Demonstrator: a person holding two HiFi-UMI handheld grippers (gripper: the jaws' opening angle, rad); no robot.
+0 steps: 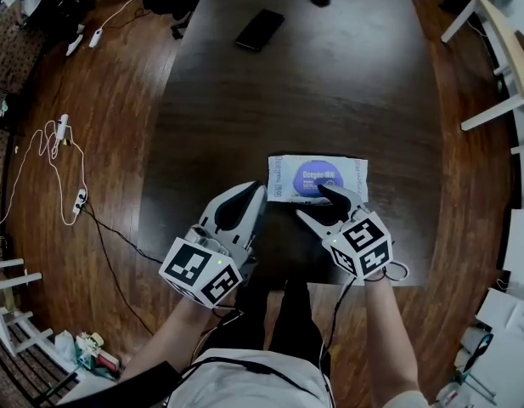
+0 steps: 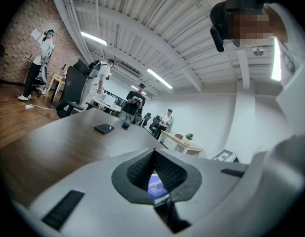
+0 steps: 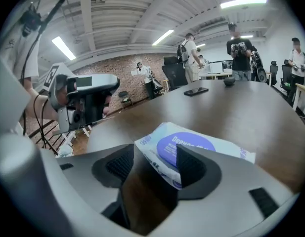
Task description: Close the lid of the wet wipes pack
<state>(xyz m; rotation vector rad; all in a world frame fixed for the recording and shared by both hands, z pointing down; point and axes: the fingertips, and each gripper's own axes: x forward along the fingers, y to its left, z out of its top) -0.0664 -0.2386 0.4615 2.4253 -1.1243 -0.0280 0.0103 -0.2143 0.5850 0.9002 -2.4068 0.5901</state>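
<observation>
Pack (image 1: 318, 179) lies flat on table (image 1: 329, 100), near its front edge, purple lid (image 1: 316, 178) facing up. Lid looks down flat against the pack; can't tell if it's sealed all round.

Handling, my guess: soft film pouch, light, gives under pressure, slick skin, likely to slide on the wood if pushed sideways. Not fragile. Best not to pinch it: press straight down on the purple flap and rub along its rim, steadying the pack at its white left end, off the lid.

Right gripper (image 1: 312, 203): jaws spread about halfway, pinching nothing. In the right gripper view (image 3: 154, 164) the pack's near-left corner (image 3: 157, 149) sits in the gap and one jaw lies over the lid's near edge; touching or just above, can't tell.

Left gripper (image 1: 259, 191): just left of the pack, tip near the pack's left edge, apart from it. In the left gripper view (image 2: 153, 154) jaws are pressed together at the tips, nothing held; a bit of purple lid (image 2: 154, 184) shows through the hollow behind the tips.

Phone (image 1: 260, 29) lies well beyond the pack, on the table's far side.
</observation>
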